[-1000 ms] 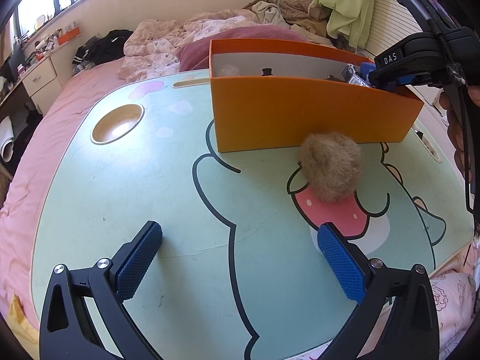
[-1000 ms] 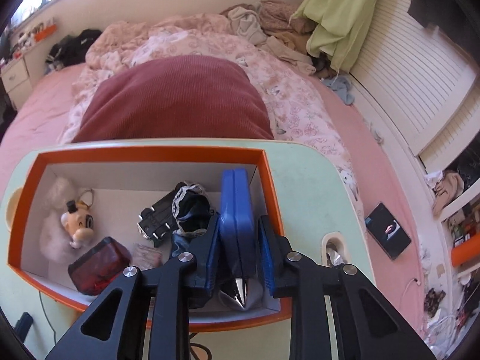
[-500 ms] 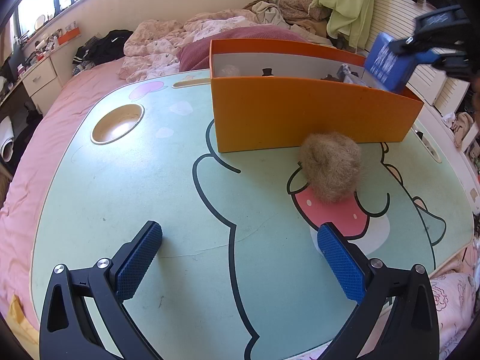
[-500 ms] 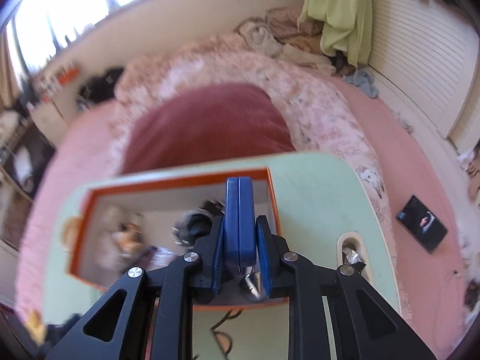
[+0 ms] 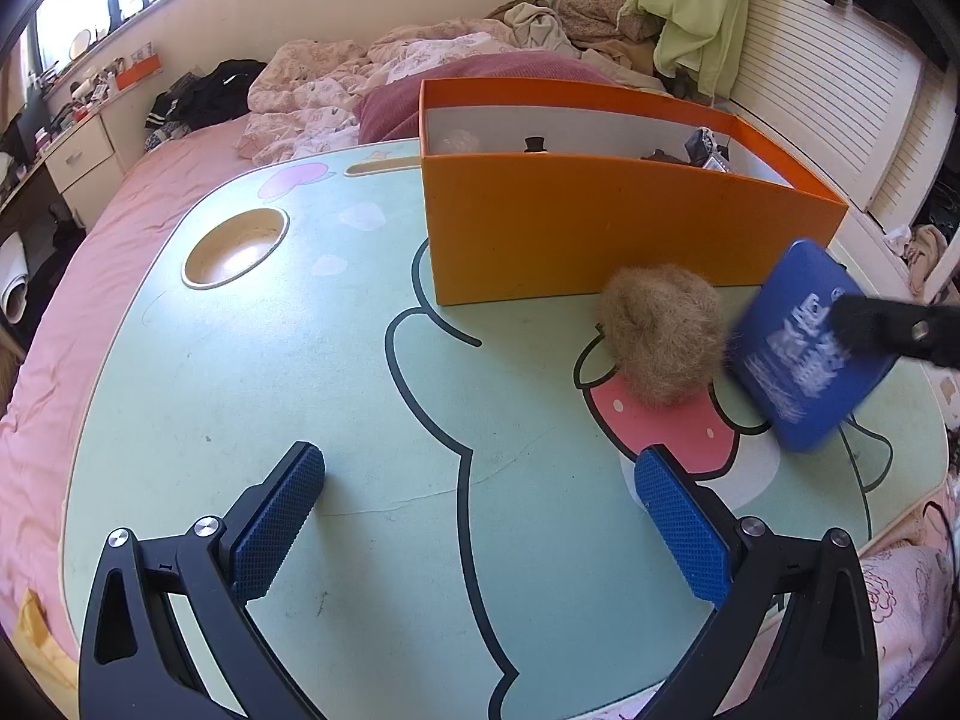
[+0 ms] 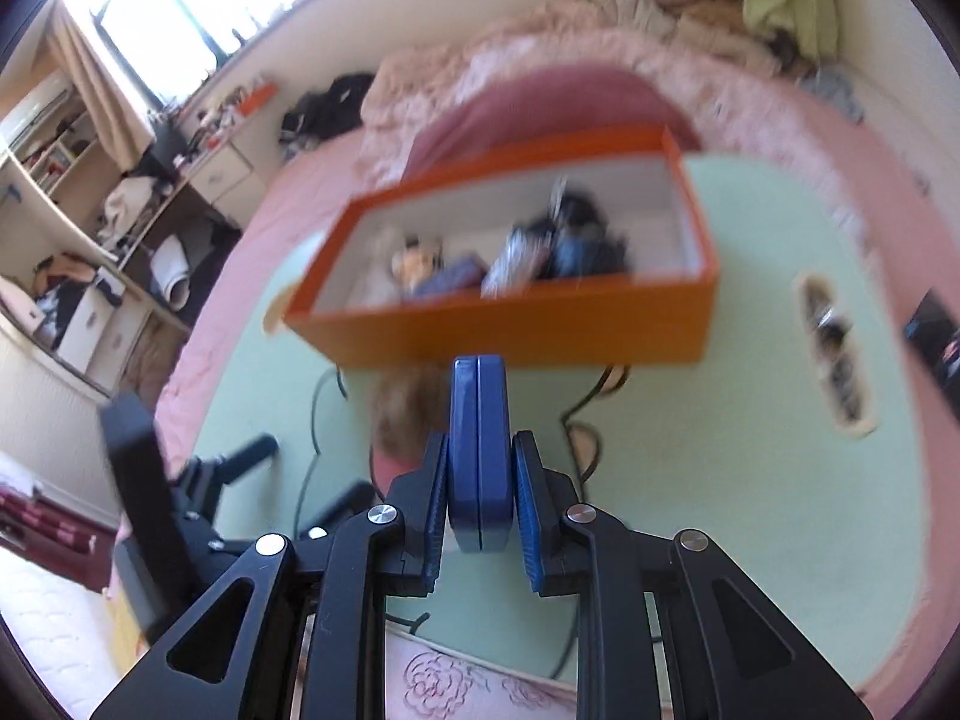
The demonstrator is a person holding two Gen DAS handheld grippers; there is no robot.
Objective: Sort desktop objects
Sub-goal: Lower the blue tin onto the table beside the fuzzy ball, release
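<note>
A bedroom is shown, with a pink-sheeted bed (image 5: 78, 312) on which a pale green lap table printed with a cartoon figure (image 5: 336, 372) is set. A round cup recess (image 5: 235, 247) is sunk into the far left part of the tabletop. An open rectangular orange cardboard box with a white interior (image 5: 576, 228) stands on the far half of the table; blurred small items, among them a dark bundle and a small doll head, are seen inside it in the right wrist view, and they cannot be identified further. A fuzzy tan ball of fibre (image 5: 663, 333) lies on the tabletop just in front of the box's near wall, over a red patch of the print. The left gripper (image 5: 480, 516) is held low over the near part of the table, its jaws spread wide with nothing between them. The right gripper (image 6: 480, 495) is seen with its jaws narrowed onto a flat blue hinged case with white lettering (image 5: 804, 354), which is clamped edge-on between the blue textured pads (image 6: 435, 504). The case is held above the table, just to the right of the tan ball and outside the box. The right wrist view is motion-blurred.
</note>
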